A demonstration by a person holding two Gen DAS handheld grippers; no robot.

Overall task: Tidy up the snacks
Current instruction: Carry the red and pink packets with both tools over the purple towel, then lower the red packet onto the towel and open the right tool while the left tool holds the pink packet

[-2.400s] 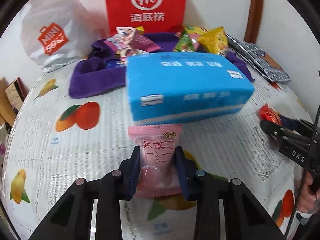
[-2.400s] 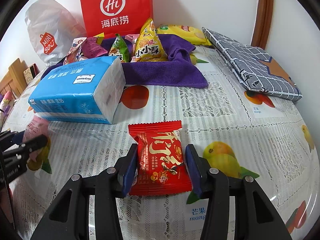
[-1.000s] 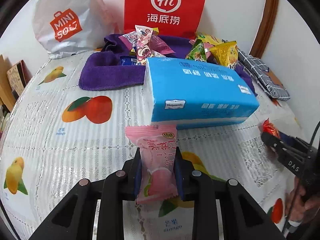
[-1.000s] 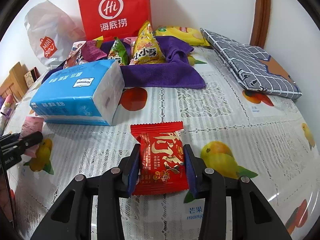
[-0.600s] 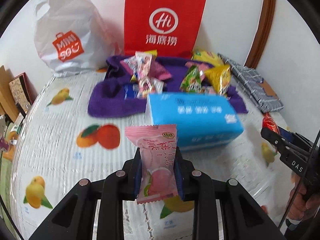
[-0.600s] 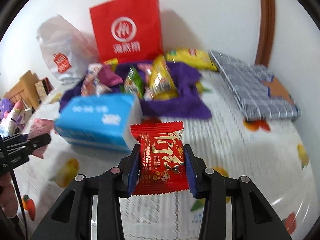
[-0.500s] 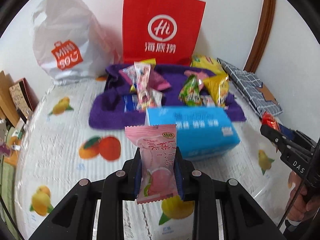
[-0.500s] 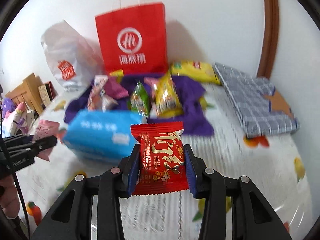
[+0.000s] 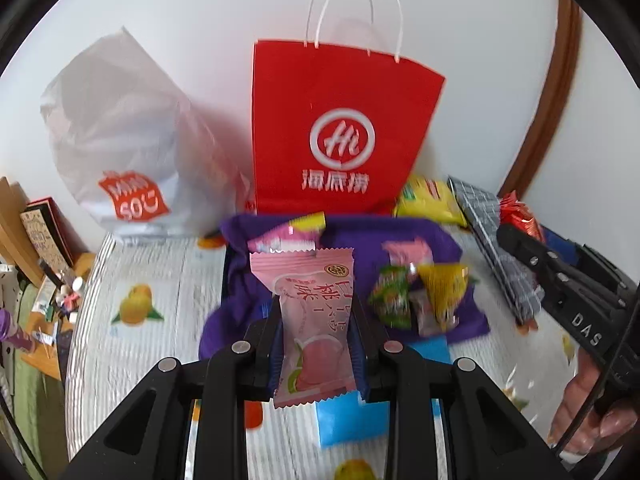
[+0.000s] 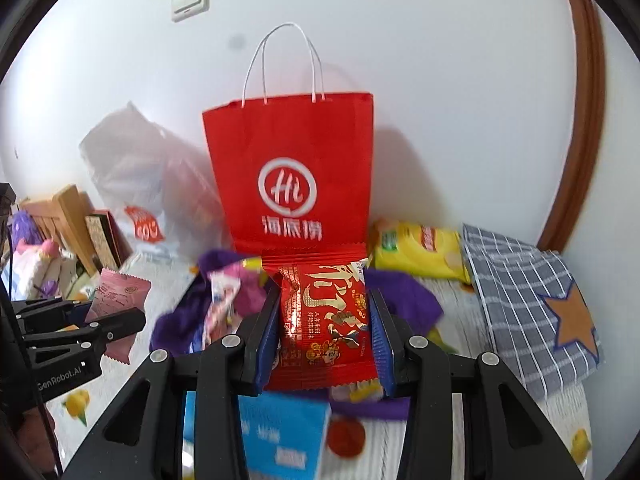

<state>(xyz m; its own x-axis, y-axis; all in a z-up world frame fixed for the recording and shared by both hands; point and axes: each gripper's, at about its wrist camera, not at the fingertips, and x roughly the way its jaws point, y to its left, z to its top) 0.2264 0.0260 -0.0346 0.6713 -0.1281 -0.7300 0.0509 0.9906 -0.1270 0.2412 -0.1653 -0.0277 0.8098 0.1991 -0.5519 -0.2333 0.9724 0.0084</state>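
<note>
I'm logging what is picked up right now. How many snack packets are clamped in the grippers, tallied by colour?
Pink packet, in the left gripper: 1
Red packet, in the right gripper: 1
Total: 2

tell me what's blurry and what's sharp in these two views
Left wrist view: the pink candy in the left gripper is sharp; the purple cloth and snacks behind smear. Right wrist view: the red packet in the right gripper is crisp; the blue tissue pack is streaked.

Both wrist cameras look forward and down from above the table (image 9: 120, 360); both face the red bag (image 9: 340, 128) — shared.
</note>
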